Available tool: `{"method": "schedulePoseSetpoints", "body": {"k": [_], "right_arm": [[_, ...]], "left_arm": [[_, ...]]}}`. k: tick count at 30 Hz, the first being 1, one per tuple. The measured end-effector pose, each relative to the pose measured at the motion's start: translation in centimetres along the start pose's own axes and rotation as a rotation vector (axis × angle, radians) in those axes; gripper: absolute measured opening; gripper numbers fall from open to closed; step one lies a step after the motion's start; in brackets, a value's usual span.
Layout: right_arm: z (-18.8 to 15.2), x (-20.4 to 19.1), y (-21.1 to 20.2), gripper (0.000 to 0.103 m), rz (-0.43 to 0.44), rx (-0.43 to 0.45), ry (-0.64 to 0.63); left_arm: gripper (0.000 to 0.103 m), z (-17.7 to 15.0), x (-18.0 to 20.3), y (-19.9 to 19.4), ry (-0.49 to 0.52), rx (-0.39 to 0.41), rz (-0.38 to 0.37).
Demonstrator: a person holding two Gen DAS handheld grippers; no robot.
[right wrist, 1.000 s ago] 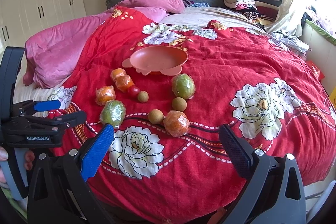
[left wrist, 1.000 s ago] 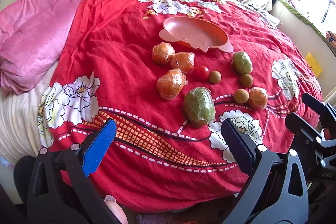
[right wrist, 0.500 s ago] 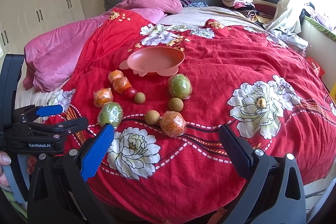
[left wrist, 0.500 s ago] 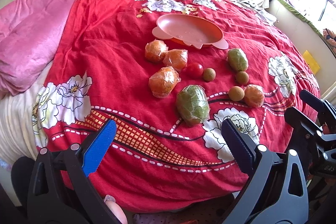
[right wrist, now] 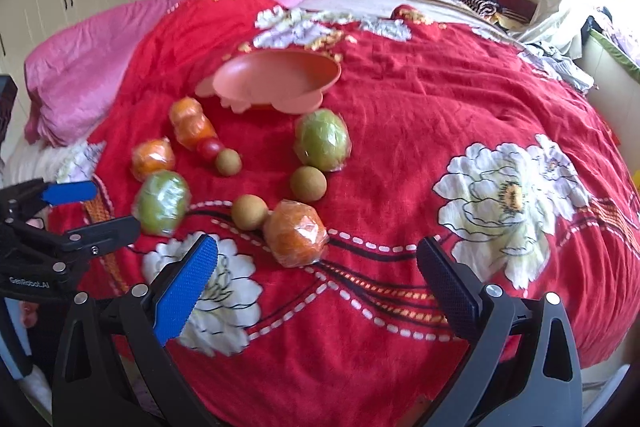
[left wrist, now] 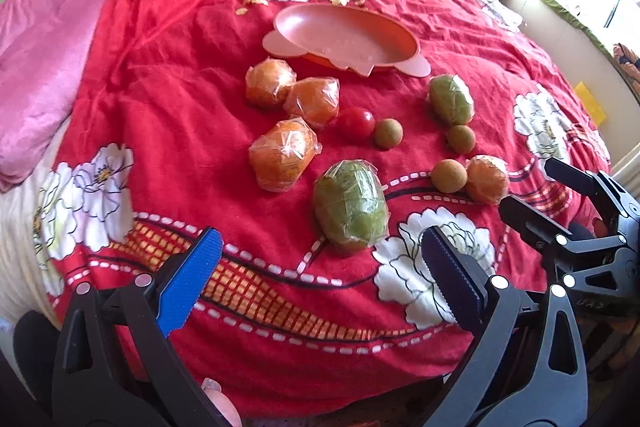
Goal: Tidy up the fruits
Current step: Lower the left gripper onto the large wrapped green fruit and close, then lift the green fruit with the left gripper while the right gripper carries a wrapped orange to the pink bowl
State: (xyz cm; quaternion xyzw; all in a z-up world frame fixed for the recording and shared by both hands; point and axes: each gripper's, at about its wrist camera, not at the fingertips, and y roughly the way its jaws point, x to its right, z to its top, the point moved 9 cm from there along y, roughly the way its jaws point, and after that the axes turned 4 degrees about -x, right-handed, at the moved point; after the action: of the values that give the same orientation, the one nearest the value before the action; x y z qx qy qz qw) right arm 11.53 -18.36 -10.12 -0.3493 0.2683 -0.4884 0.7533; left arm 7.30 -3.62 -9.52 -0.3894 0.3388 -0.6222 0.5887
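Left tongs (left wrist: 318, 259) spread, empty. Right tongs (right wrist: 318, 269) spread, empty. Pink plate (left wrist: 344, 37) on red bedspread (left wrist: 168, 75); near plate: wrapped oranges (left wrist: 284, 159), green fruit (left wrist: 351, 207), probably longans (left wrist: 388, 133).

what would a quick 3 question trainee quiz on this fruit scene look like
1. True or false: the pink plate already holds fruit.
2. How many wrapped green fruits lie on the red blanket? A) one B) two C) four
3. Fill in: the small red fruit touches a wrapped ____ fruit.

Key: 1 false, it holds nothing. 2 B, one near the left claw at, one near the plate. 3 orange. Both claws, the right claw too, are open.
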Motion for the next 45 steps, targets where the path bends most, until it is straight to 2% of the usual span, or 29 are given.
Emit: {"method": "schedulePoseSetpoints", "body": {"k": [7, 10, 12, 13, 14, 20, 24, 25, 31, 39, 45], "right_arm": [[-0.2, 0.2, 1.8, 0.098, 0.012, -0.033, -0.017], [-0.1, 0.1, 2.2, 0.096, 0.026, -0.034, -0.026], [0.0, 0.0, 2.6, 0.078, 0.029, -0.038, -0.037], [0.0, -0.1, 2.8, 0.068, 0.032, -0.044, -0.046], [0.1, -0.2, 3.0, 0.065, 0.037, -0.046, -0.052], [0.7, -0.6, 3.4, 0.049, 0.091, -0.036, -0.071], [0.8, -0.8, 3.8, 0.048, 0.099, -0.039, -0.083], [0.7, -0.8, 3.8, 0.048, 0.101, -0.038, -0.085], [0.5, -0.4, 3.5, 0.045, 0.139, -0.030, -0.048], [0.0, -0.3, 3.4, 0.042, 0.164, -0.033, -0.041], [0.5, 0.1, 2.9, 0.036, 0.203, -0.024, -0.007]], "left_arm": [[0.091, 0.6, 0.4, 2.0, 0.007, -0.027, 0.007], [0.078, 0.9, 0.6, 2.6, 0.008, -0.031, 0.005], [0.077, 1.1, 0.9, 2.8, 0.007, -0.033, 0.001], [0.071, 1.2, 1.0, 2.9, 0.012, -0.031, 0.001], [0.064, 1.3, 1.2, 3.0, 0.018, -0.030, 0.001], [0.057, 1.6, 1.4, 3.7, 0.017, -0.036, 0.011], [0.049, 1.8, 1.6, 3.5, 0.028, -0.020, 0.029], [0.041, 1.9, 1.6, 3.1, 0.031, -0.013, 0.020], [0.040, 1.6, 1.8, 3.4, 0.040, -0.029, -0.003], [0.040, 1.8, 2.1, 4.7, 0.051, -0.029, 0.025], [0.037, 2.3, 1.8, 4.4, 0.040, -0.030, -0.011]]}}
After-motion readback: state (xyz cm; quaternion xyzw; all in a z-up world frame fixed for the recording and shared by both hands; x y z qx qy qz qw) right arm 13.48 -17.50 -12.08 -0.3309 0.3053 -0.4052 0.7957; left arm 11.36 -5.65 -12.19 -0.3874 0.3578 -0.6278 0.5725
